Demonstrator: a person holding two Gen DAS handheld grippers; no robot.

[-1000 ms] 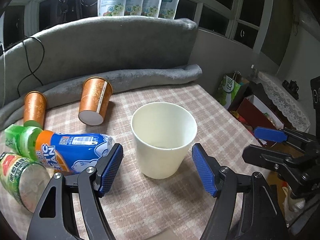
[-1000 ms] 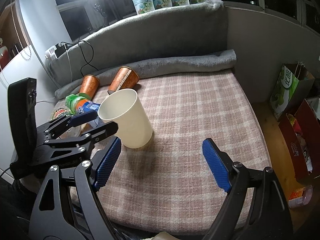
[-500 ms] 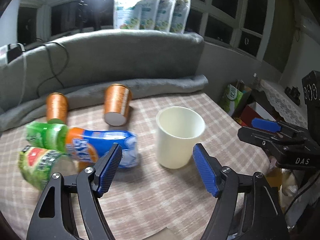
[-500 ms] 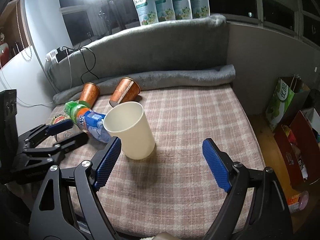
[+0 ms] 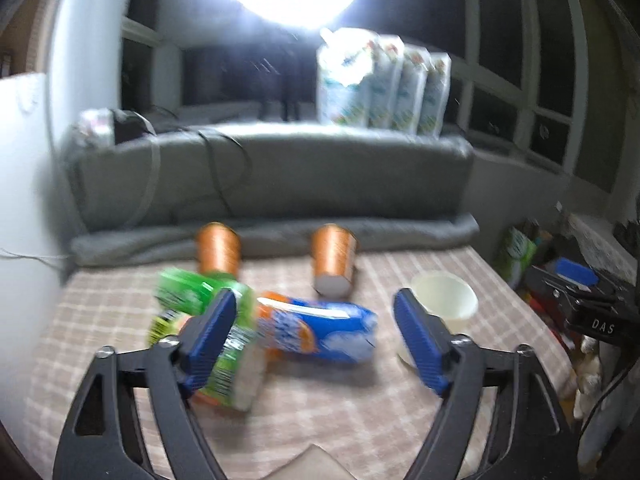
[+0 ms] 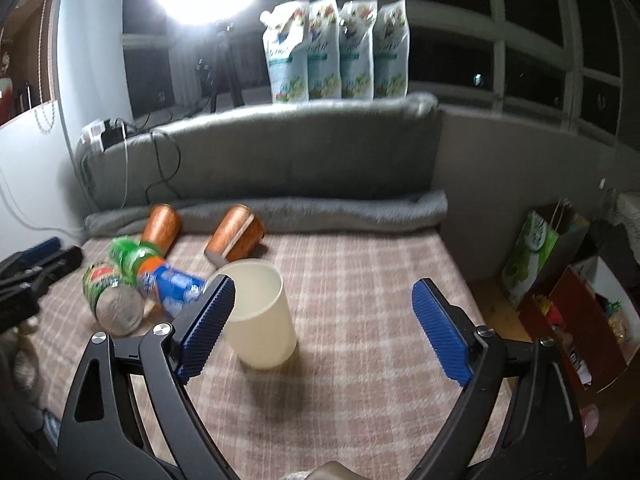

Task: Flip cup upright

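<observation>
The cream paper cup [image 6: 262,314] stands upright, mouth up, on the plaid cloth; in the left wrist view it [image 5: 444,300] shows just beyond my right finger pad. My left gripper [image 5: 316,336] is open and empty, well back from the cup. My right gripper [image 6: 320,328] is open and empty, with the cup just beyond its left finger [image 6: 206,326]. The left gripper also shows at the left edge of the right wrist view [image 6: 32,276].
Two orange cups [image 6: 236,234] [image 6: 162,228] lie on their sides at the back. A blue-and-orange bottle [image 5: 316,330] and a green can [image 5: 224,364] lie at the left. A grey cushion [image 6: 260,160] backs the plaid surface [image 6: 360,280]. Bags and boxes [image 6: 560,280] stand on the floor at right.
Both grippers have pulled back and up from the cup. The left one has swung left, so the cup has shifted from its centre to the right. The cup stays upright.
</observation>
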